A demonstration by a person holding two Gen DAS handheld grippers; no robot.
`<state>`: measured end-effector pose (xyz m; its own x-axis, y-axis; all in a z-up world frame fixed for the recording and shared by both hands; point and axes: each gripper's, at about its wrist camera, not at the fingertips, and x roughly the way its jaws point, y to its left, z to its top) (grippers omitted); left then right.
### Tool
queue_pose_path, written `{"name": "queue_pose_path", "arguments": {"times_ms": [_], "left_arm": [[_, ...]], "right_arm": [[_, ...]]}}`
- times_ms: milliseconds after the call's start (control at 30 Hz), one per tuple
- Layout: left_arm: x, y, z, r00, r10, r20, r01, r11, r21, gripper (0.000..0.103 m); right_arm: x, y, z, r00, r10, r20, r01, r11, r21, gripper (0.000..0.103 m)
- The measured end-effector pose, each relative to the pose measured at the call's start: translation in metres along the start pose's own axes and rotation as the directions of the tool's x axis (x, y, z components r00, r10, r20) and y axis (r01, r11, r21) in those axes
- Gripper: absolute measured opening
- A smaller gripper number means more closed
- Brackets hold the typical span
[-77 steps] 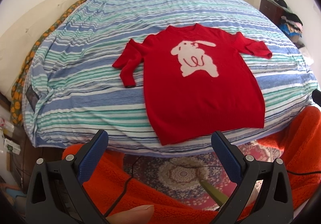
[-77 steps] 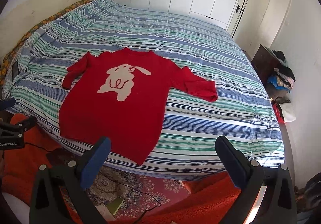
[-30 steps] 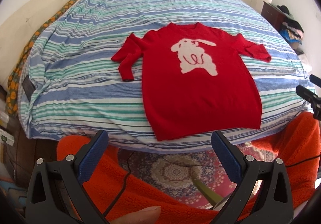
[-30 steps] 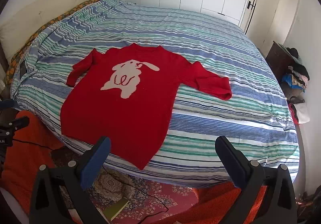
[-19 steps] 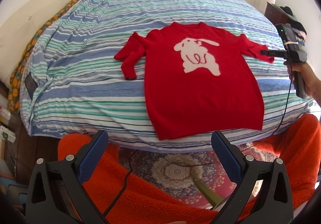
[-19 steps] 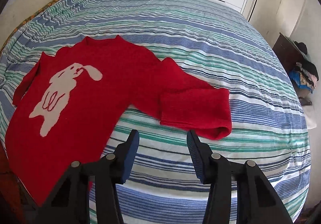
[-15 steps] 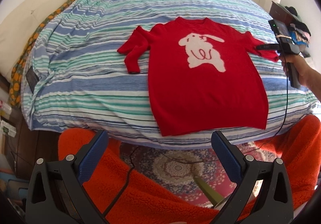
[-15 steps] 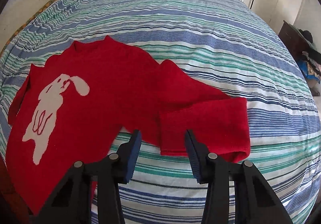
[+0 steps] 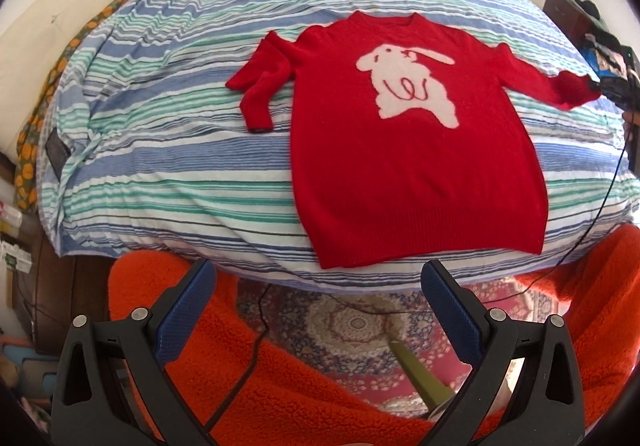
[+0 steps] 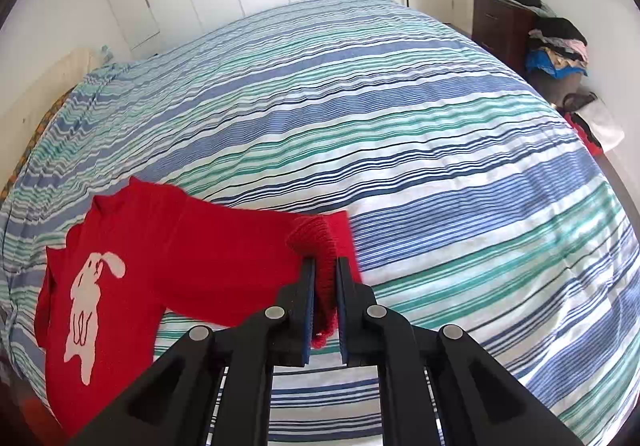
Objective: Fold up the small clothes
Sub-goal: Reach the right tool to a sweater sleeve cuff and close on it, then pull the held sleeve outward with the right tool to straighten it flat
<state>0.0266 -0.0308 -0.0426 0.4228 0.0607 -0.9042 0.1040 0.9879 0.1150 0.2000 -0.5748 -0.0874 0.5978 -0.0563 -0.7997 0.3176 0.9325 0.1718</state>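
On the striped bed (image 9: 168,118), my right gripper (image 10: 323,278) clamps the red sweater (image 9: 408,166) cuff to fold that sleeve inward, while my left gripper (image 9: 318,286) waits open.

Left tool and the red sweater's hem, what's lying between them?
In the left wrist view, the open left tool hangs off the bed; between it and the red sweater lies only the striped bedspread's edge.

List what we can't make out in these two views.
- Sleeve cuff: right wrist view, the part pinched inside the right claw is covered by its fingers.
- Right claw: left wrist view, cut off by the frame edge.
- Red sweater hem: right wrist view, hidden behind the claw body and the frame edge.
- Clothes pile on the dresser: too small and jumbled to tell items.
- Left claw: open, holding nothing.
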Motion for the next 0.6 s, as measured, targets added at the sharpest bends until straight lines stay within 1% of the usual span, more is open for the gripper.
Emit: {"name": "queue_pose_path", "arguments": {"times_ms": [67, 133, 233, 333, 400, 500, 533, 567, 600], "left_arm": [[-0.002, -0.009, 0.004, 1.0, -0.018, 0.001, 0.018, 0.999, 0.032, 0.102], [-0.003, -0.019, 0.008, 1.0, -0.028, 0.009, 0.028, 0.998, 0.056, 0.102], [-0.009, -0.032, 0.013, 0.999, -0.035, 0.028, 0.032, 0.995, 0.092, 0.102], [-0.014, -0.039, 0.014, 0.999, -0.029, 0.042, 0.024, 0.993, 0.112, 0.102], [-0.016, -0.039, 0.013, 0.999, -0.019, 0.041, 0.014, 0.993, 0.114, 0.102], [-0.016, -0.034, 0.011, 0.999, -0.007, 0.032, 0.004, 0.995, 0.096, 0.102], [-0.015, -0.031, 0.01, 1.0, -0.004, 0.028, 0.002, 0.996, 0.085, 0.102], [-0.014, -0.028, 0.009, 1.0, -0.003, 0.024, 0.001, 0.997, 0.072, 0.102], [-0.012, -0.026, 0.008, 1.0, -0.003, 0.017, 0.002, 0.998, 0.06, 0.102]], "right_arm": [[-0.014, -0.043, -0.003, 0.999, -0.034, -0.004, 0.034, 0.995, 0.089, 0.01], [-0.015, -0.076, -0.012, 0.998, -0.059, -0.032, 0.063, 0.987, 0.149, 0.009], [-0.004, -0.112, -0.029, 0.996, -0.039, -0.075, 0.057, 0.965, 0.258, 0.009], [0.006, -0.125, -0.04, 0.995, -0.055, -0.083, 0.078, 0.95, 0.302, 0.008], [0.009, -0.129, -0.041, 0.996, -0.069, -0.062, 0.085, 0.943, 0.322, 0.008], [0.014, -0.135, -0.035, 0.999, -0.016, -0.038, 0.028, 0.93, 0.366, 0.01], [0.013, -0.139, -0.033, 1.0, -0.004, -0.03, 0.016, 0.921, 0.389, 0.019], [0.011, -0.144, -0.033, 1.0, 0.0, -0.022, 0.009, 0.909, 0.416, 0.045], [0.007, -0.15, -0.035, 1.0, 0.017, -0.003, -0.014, 0.893, 0.449, 0.059]]}}
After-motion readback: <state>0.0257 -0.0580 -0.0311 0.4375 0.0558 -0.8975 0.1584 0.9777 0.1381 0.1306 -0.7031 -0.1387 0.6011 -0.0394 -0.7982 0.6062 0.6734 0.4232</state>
